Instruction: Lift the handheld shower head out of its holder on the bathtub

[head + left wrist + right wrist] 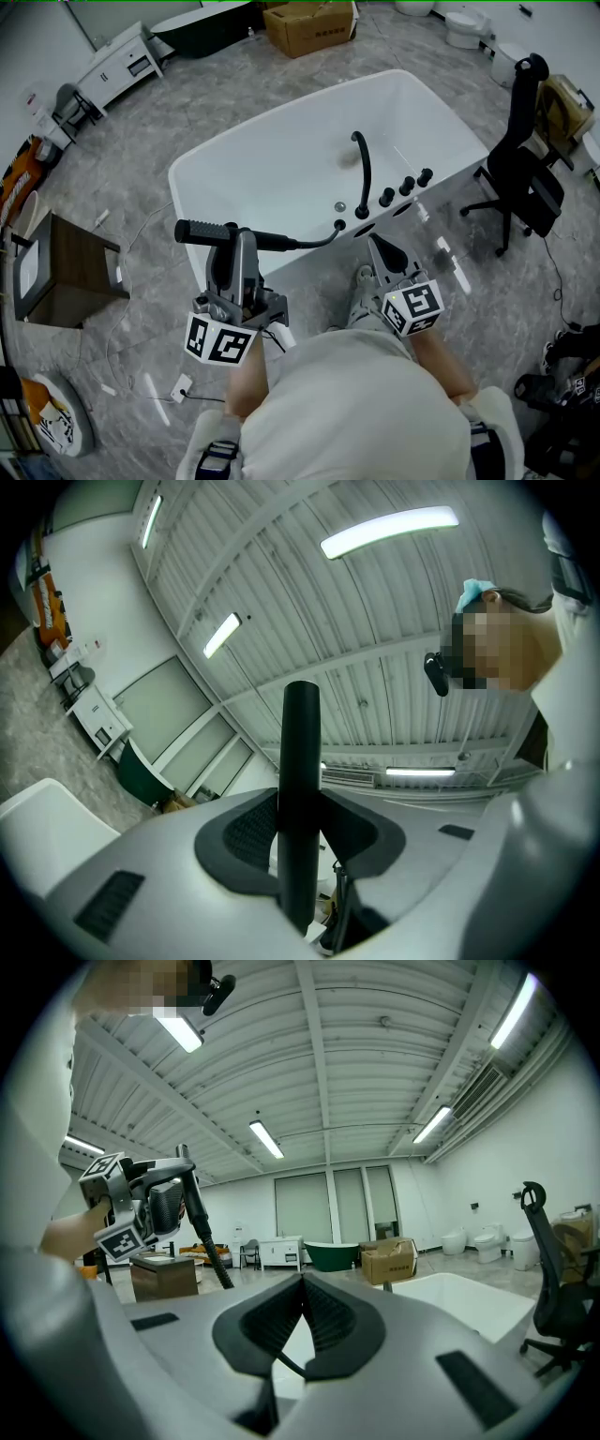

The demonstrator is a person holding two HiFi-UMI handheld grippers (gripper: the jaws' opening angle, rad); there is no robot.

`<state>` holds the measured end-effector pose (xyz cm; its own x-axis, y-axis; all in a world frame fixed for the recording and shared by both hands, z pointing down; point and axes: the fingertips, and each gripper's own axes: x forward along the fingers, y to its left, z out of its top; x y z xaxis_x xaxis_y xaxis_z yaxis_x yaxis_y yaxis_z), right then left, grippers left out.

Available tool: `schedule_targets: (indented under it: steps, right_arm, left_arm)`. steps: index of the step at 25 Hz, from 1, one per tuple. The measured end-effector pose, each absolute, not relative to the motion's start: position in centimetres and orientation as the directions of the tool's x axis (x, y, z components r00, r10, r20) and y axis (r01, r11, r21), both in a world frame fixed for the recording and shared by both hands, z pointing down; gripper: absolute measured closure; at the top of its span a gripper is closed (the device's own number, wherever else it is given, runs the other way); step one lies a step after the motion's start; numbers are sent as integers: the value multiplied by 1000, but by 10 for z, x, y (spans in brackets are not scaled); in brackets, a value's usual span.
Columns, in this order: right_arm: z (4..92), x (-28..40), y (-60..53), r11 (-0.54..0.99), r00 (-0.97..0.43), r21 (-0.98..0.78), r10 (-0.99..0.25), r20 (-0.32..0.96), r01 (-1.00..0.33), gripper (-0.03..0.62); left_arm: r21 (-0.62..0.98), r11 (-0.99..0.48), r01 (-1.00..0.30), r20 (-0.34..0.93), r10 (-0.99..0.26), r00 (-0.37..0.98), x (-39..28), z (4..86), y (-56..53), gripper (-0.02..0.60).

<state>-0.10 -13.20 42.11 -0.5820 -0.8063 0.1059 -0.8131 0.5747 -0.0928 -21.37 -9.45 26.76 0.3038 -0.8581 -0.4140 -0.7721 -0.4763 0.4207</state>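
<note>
Hose (314, 242) end is hard to trace at the bathtub (281, 159) rim, near which our left gripper (242, 244) jaws clamp the shower head (202, 231) and our right gripper (378, 246) jaws sit closed.

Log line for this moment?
left gripper: shut on black stick-shaped handheld shower head | status: lifted out, black hose trailing to white bathtub | right gripper: shut, empty

The slim black cylindrical shower head (211, 231) hangs level outside the white bathtub's (281, 178) near rim, black hose (319, 243) attached.
</note>
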Motion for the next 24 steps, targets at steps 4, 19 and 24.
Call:
schedule_targets:
  steps: [4,19,24]
  right_arm:
    - [422,-4,-131,583,-589,-88,-800,110,-808,574]
    - [424,-10,-131,598,-605,-91,-788,113,-796,574]
    - [423,-9,-129,596,-603,-89,-789,117,-798,574]
  left_arm:
    - [425,-473,-772,-414,-860,299,-214,268,-95,439]
    - [435,-468,-769,-407,-864,296,-215,272,-96,440]
    - [435,-466,-771,-404,-866,295,-215,270,-95,440]
